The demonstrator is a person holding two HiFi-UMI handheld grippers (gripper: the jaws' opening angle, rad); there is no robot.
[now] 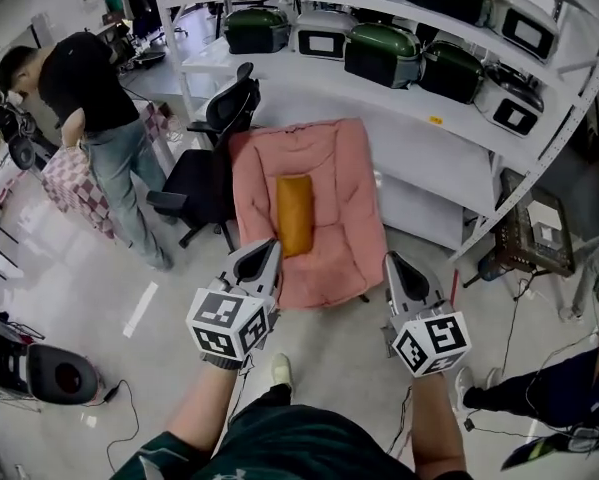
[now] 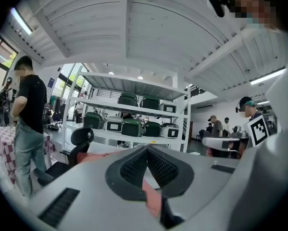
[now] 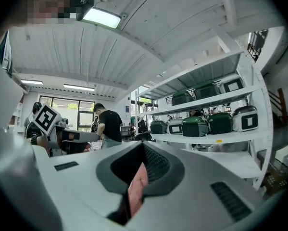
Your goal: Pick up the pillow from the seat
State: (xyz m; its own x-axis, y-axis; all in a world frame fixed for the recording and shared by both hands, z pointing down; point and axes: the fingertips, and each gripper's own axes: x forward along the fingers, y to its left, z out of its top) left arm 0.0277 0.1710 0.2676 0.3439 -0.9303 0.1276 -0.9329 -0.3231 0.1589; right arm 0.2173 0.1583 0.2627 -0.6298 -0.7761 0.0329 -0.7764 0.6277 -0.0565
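An orange-yellow pillow lies lengthwise in the middle of a pink padded seat, in the head view. Both grippers are held over the seat's near edge, pointing toward it and short of the pillow. My left gripper is just beside the pillow's near end, without touching it. Its jaws are shut with nothing between them. My right gripper is at the seat's near right corner, also shut and empty. In both gripper views only a sliver of pink seat shows below the pads.
A black office chair stands left of the seat, and a person in a black shirt is farther left. White shelving with green and white cases runs behind. A crate and cables lie at right, where another person stands.
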